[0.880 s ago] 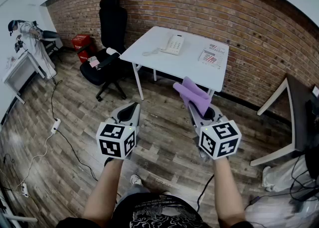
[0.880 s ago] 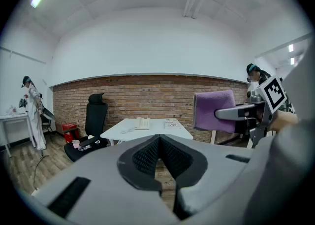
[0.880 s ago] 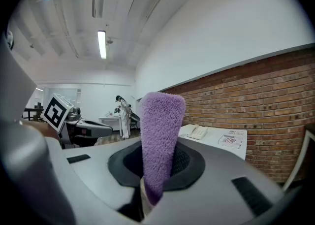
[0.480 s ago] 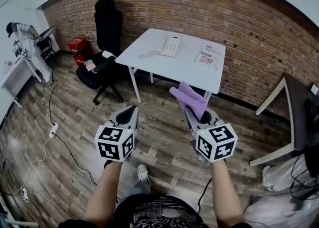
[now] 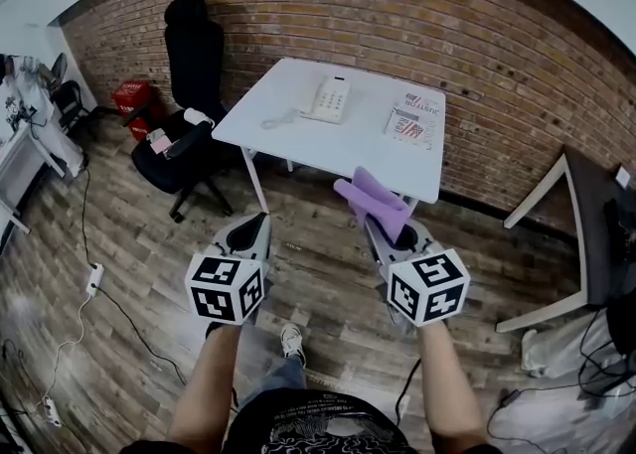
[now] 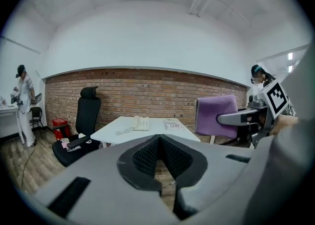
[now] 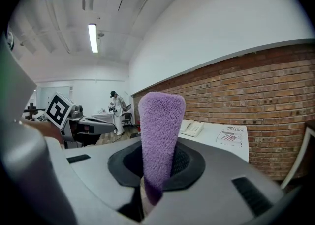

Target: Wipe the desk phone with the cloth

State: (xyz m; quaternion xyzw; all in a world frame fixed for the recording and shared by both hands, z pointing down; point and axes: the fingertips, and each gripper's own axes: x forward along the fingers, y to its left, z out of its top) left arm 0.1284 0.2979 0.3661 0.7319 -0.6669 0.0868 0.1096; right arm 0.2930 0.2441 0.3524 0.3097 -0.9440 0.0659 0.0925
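Purple cloth (image 5: 376,200) against a white table (image 5: 288,134) and white desk phone (image 5: 327,100), before a red-brown brick wall (image 5: 397,15). The grey left gripper (image 5: 261,220) and right gripper (image 5: 380,226) bear cubes patterned in black-and-white squares. Black office chair (image 5: 191,50), red box (image 5: 132,96), grey-brown wood-plank floor (image 5: 323,268).

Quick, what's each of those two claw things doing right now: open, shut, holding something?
Left gripper: shut, holding nothing.
Right gripper: shut on the fluffy purple cloth.
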